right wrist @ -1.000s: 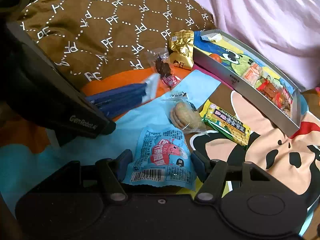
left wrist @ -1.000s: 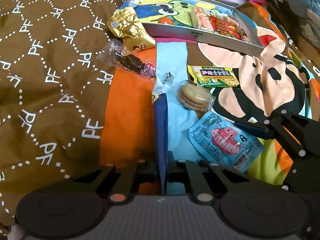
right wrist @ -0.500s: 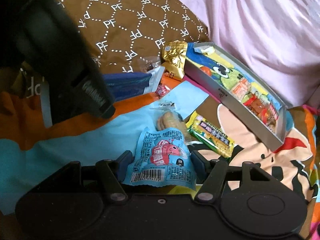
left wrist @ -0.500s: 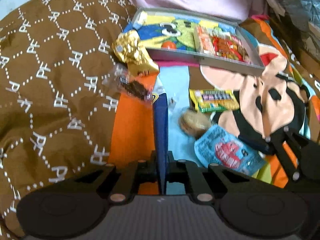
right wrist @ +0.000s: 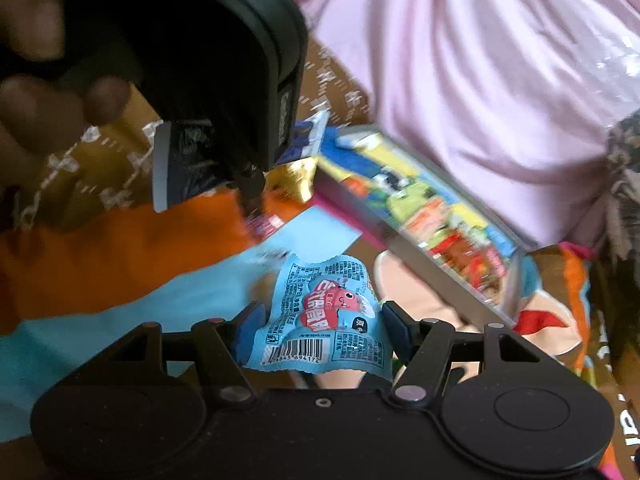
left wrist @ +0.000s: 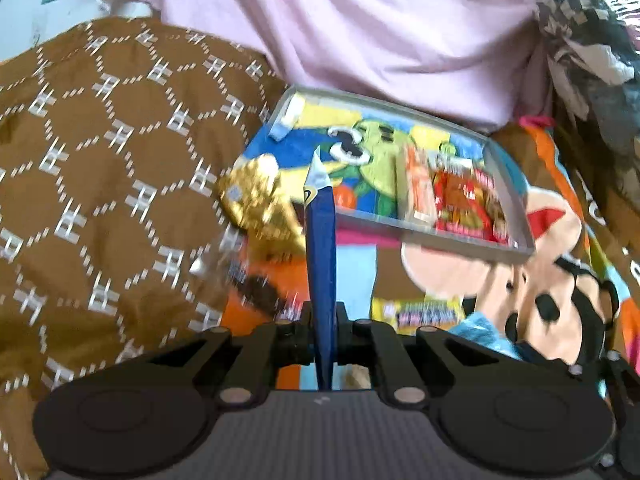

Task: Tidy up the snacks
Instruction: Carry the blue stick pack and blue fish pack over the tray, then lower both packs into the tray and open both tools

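Observation:
My left gripper [left wrist: 324,318] is shut on a dark blue snack packet [left wrist: 320,248], held edge-on and lifted, its tip pointing at the grey tray [left wrist: 460,238]. The tray has a cartoon lining and holds red and orange snack packs [left wrist: 460,196] at its right end. My right gripper [right wrist: 316,320] is shut on a light blue packet with a red figure [right wrist: 324,312], lifted off the bedding, with the tray [right wrist: 404,240] ahead to the right. The left gripper and its blue packet [right wrist: 176,164] show at upper left in the right wrist view.
A gold foil packet [left wrist: 258,200] leans by the tray's left corner. A clear-wrapped dark snack [left wrist: 260,292] and a yellow-green packet [left wrist: 420,314] lie on the cartoon bedding. A brown patterned cushion [left wrist: 100,180] is left, pink fabric [left wrist: 380,32] behind the tray.
Both grippers have risen and moved toward the tray with their packets. The light blue packet has left the bedding. The round biscuits have gone out of view.

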{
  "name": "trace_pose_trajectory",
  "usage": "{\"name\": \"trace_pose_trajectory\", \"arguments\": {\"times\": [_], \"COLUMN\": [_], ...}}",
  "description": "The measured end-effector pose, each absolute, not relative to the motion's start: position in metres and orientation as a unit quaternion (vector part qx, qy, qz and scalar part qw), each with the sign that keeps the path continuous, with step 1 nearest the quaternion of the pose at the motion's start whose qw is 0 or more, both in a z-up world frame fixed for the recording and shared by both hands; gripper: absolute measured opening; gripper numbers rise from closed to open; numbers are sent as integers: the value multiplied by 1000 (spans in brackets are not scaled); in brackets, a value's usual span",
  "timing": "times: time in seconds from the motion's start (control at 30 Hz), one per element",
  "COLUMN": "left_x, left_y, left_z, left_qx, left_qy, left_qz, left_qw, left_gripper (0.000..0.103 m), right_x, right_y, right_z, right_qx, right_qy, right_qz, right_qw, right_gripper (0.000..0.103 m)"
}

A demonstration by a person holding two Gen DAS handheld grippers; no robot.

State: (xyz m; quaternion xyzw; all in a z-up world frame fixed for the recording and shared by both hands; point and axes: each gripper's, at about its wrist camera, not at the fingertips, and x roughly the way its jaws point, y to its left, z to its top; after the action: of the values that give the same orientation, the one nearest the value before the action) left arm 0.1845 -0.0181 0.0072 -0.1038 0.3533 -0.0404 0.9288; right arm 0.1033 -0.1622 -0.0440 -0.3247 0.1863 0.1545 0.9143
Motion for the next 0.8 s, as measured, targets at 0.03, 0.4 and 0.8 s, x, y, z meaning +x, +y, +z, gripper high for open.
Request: {"name": "trace_pose_trajectory", "arguments": {"times": [0.03,0.4,0.8], "left_x": [190,286,373], "left_y": [-20,-54,-100], "left_z": [9,31,1], "left_qx": [-103,-113,-84], "left_qy": [351,311,331], "left_qz": [-42,-23,-4], "left_qw": [930,943,940], "left_gripper": [8,8,8], "right_x": [106,205,309], "right_y": [-165,-197,-248], "right_z": [-41,-9,-16], "right_qx": [-328,-311,-202], "right_qy": [173,87,100], "right_qz": [146,77,46], "right_qw": [917,943,973], "right_gripper": [66,66,66]}}
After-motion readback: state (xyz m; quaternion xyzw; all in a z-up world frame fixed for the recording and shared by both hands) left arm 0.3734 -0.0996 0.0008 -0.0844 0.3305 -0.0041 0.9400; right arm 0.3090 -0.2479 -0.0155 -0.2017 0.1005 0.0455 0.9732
